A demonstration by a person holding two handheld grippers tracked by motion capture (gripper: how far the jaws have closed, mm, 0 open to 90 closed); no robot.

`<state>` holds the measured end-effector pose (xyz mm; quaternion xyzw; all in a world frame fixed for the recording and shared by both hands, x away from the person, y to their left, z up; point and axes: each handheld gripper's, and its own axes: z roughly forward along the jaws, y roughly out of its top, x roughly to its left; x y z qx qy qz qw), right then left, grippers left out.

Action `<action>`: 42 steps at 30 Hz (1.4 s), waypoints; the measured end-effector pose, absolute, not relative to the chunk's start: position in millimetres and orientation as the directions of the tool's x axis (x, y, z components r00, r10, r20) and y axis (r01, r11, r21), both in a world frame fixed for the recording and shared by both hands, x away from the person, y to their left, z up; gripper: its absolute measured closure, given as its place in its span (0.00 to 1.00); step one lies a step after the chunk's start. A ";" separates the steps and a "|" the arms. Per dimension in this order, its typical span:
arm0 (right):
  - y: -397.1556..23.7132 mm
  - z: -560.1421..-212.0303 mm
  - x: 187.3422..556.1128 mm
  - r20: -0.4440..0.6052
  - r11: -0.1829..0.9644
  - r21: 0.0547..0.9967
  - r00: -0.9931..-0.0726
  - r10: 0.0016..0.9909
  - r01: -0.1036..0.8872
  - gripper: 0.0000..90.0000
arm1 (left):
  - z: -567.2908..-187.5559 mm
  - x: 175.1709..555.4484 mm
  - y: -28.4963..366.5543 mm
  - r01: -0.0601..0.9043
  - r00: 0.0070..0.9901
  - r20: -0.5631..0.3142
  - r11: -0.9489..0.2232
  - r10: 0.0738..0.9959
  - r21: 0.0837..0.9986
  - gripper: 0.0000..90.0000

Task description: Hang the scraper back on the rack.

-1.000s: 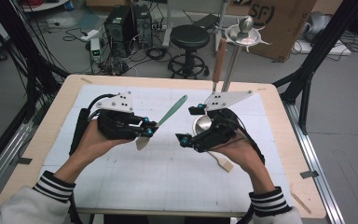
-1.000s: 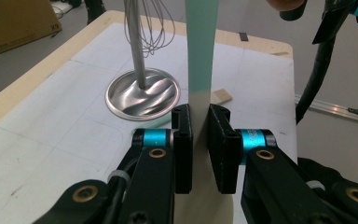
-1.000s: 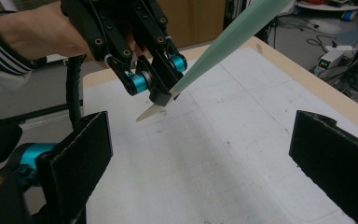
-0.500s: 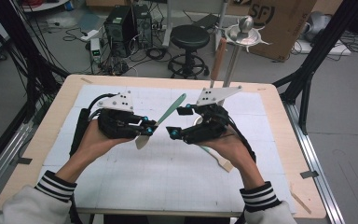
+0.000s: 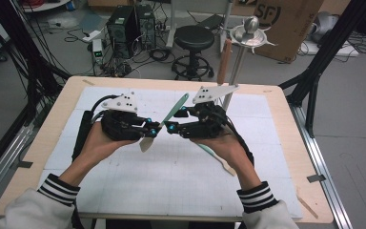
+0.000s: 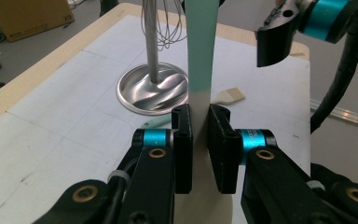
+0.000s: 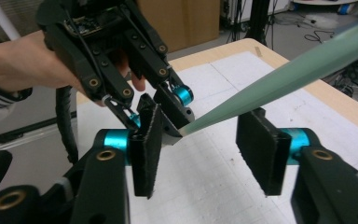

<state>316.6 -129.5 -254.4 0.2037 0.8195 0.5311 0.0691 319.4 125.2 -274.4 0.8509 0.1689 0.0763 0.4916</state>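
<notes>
Two tools are in play, one in each hand, and they share one green spatula (image 5: 171,114). The left tool (image 5: 153,129) grips the pale blade end of that spatula, its jaws narrow and pressed against both flat faces, as the left gripper view shows (image 6: 200,93). The spatula rises from that grip, with its green handle slanting up and toward the far right, above the middle of the bench (image 5: 66,119). The right tool (image 5: 171,128) faces the left one from the right; its jaws have just been closing, with the spatula's handle (image 7: 279,79) passing between them, yet a gap still shows on both sides and the pads do not touch it.

A second spatula (image 5: 217,157), also green with a pale end, lies flat on the bench just under the right hand (image 5: 219,143). One metal stand (image 5: 240,57) with a round base (image 6: 153,88) rises at the far right of the bench, close behind the right tool; a whisk (image 6: 161,23) and a brown-handled utensil (image 5: 225,55) hang from it.

The bench has a light wooden rim and a white gridded mat. Beyond it, on a grey floor, stand one black stool (image 5: 195,43), a computer tower (image 5: 124,24), loose cables and a cardboard box (image 5: 286,24).
</notes>
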 end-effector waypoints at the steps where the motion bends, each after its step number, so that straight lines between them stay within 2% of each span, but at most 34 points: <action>1: -128.6 -254.3 317.2 0.105 0.351 0.899 -0.906 0.411 0.263 0.57 | -274.4 319.3 125.0 0.213 0.931 -0.036 -0.460 0.363 0.862 0.90; 12: -119.8 -254.5 320.4 0.085 0.354 0.901 -0.901 0.424 0.252 0.75 | -274.8 316.8 120.9 0.210 0.931 -0.032 -0.461 0.364 0.862 0.90; 18: -119.1 -254.1 320.6 0.102 0.347 0.900 -0.902 0.420 0.263 0.81 | -276.0 316.2 118.5 0.205 0.932 -0.027 -0.466 0.361 0.861 0.90; 23: -117.0 -253.0 320.3 0.129 0.340 0.899 -0.910 0.393 0.275 0.90 | -277.4 315.8 114.4 0.194 0.934 -0.013 -0.476 0.357 0.858 0.90; 30: -113.5 -251.9 317.1 0.100 0.374 0.893 -0.922 0.374 0.249 0.92 | -283.6 318.4 116.5 0.202 0.941 -0.047 -0.446 0.334 0.872 0.89; 32: -116.0 -250.9 316.7 0.094 0.379 0.892 -0.921 0.379 0.248 0.92 | -285.9 320.0 120.5 0.207 0.943 -0.060 -0.438 0.327 0.875 0.85; 34: -119.6 -249.8 317.3 0.071 0.387 0.893 -0.919 0.387 0.232 0.92 | -288.4 320.5 124.2 0.190 0.949 -0.051 -0.435 0.312 0.880 0.77; 38: -130.3 -247.7 318.3 0.101 0.384 0.885 -0.915 0.389 0.261 0.92 | -293.0 320.4 132.2 0.171 0.954 -0.038 -0.438 0.296 0.883 0.62; 42: -141.5 -244.8 315.7 0.087 0.400 0.885 -0.929 0.360 0.238 0.92 | -299.7 319.6 141.3 0.127 0.959 0.008 -0.454 0.285 0.882 0.37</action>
